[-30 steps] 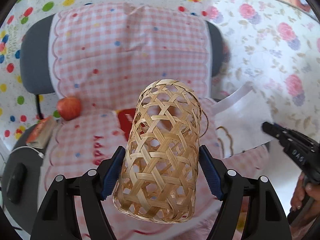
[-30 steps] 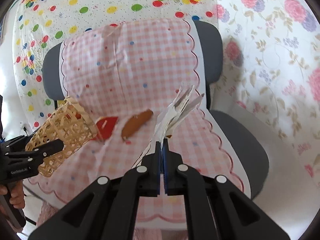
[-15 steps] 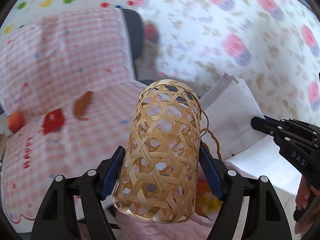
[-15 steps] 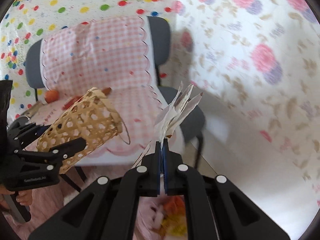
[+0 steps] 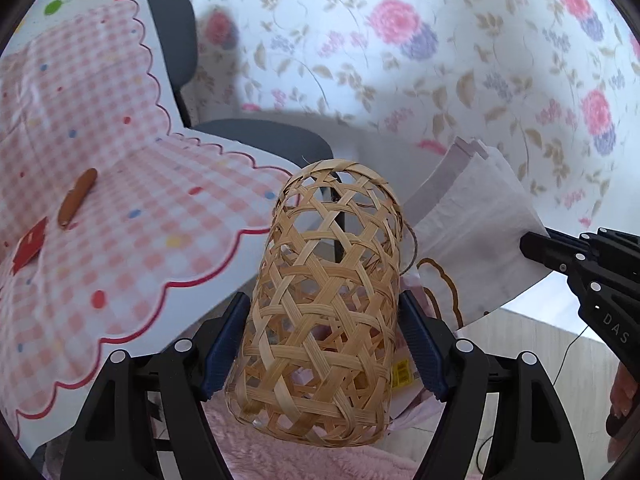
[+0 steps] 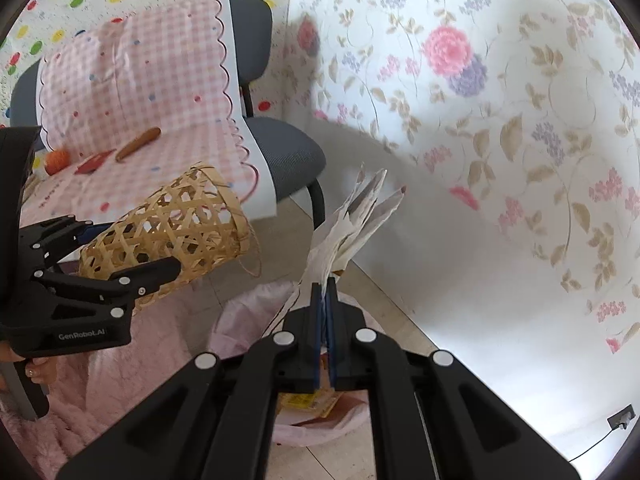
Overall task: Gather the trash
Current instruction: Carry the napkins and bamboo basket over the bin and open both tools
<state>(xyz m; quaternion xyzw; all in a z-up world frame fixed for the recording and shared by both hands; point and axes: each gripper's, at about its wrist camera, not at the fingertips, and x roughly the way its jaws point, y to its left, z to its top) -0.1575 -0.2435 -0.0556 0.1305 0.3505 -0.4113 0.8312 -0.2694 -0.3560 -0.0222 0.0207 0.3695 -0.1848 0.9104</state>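
Floral wallpaper (image 6: 500,120) backs the grey chair with its pink gingham cover (image 5: 120,200). Your left gripper (image 5: 320,332) clamps the tall woven bamboo basket (image 5: 324,304) by its sides. Your right gripper (image 6: 325,292) pinches the folded white paper trash (image 6: 352,224), above a pink-lined bin (image 6: 248,312).

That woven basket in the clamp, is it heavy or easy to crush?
The woven basket is probably light: thin bamboo strips, mostly open holes. It likely flexes if squeezed hard, though it keeps its round shape in the left gripper. Set on its side, it might roll.
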